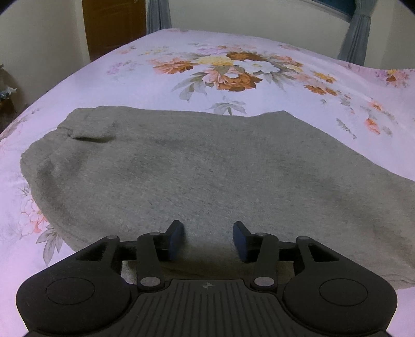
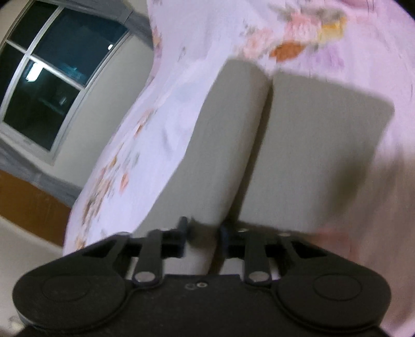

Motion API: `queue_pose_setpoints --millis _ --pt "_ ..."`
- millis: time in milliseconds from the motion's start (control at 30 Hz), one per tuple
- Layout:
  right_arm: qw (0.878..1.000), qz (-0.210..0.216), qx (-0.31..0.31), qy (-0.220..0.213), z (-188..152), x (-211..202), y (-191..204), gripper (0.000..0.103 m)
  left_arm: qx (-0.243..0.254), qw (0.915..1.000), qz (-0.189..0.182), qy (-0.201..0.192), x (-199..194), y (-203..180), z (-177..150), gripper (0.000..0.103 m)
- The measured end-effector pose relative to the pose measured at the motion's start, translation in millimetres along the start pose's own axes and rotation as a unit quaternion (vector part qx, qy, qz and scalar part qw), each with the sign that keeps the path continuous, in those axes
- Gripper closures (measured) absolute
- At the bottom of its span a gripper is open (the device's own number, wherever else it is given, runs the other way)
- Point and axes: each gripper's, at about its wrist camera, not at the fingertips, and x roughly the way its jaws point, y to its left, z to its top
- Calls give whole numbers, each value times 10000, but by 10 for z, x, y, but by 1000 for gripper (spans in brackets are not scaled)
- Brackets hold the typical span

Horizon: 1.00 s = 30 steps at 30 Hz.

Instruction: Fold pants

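1. Left gripper (image 1: 208, 239) hovered low over the near edge of the grey pants (image 1: 197, 168), its blue pads (image 1: 176, 239) spread wide with nothing between them. Right gripper (image 2: 203, 239) was harder to read: the picture was smeared, grey cloth ran up through the gap between its fingers, and I could not tell whether it was clamped on that cloth or merely above it.

2. The pants lay flat on the floral bedsheet (image 1: 160, 77), spread broadly, with a thicker turned-over band (image 1: 90, 131) at the far left end. From the right wrist they showed as two long panels (image 2: 319, 145) side by side, a seam-like line between them.

3. Handling, as I judged it: a soft, fleecy knit — light, limp, not slippery, nothing to break. It would sag from any single pinch point, so a hold on a doubled edge or hem looked wiser than a pinch in the middle (both layers needed catching, or the fold would go crooked).

4. Around it: the sheet itself was loose and soft, easy to snag along with the cloth. A brown door (image 1: 114, 23) and grey curtains (image 1: 355, 39) stood well beyond the bed, a dark window (image 2: 52, 77) off to one side — none of it in the way.
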Motion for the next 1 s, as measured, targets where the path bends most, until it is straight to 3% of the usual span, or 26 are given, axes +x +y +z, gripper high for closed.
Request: queue_pose_setpoints --millis 67,167,267,333,400,567,700,867,933,1000 --pt "9945 -141 -955 -417 83 -143 354 95 3 10000 9 8 6 0 5 55" --pt "9641 -478 -2496 -764 13 -368 775 95 52 10000 26 -7 19 -15 -1 53" --pt "9320 -1277 -3385 -198 -69 -83 883 92 114 9999 86 -43 31 -41 -19 49" --pt "9412 -1237 -3142 42 -37 8 776 89 100 9999 90 -43 21 -44 -22 48" --pt "9587 -785 -2732 -28 9 -12 742 80 105 9999 77 -38 10 -38 -28 47" --pt "9743 -675 -2146 -145 294 -83 556 79 117 9999 78 -49 7 -40 -31 46" --pt "9765 -863 -1963 -218 423 -83 321 78 174 9998 101 -82 20 -57 -46 43" --pt "9699 -863 -2274 135 574 233 507 75 185 9997 119 -87 19 -59 -45 41" --pt "9693 -590 -2377 238 553 284 620 72 180 9997 145 -94 18 -66 -50 40" --pt "9702 -410 -2355 395 514 304 631 58 153 9997 167 -93 25 -67 -47 39"
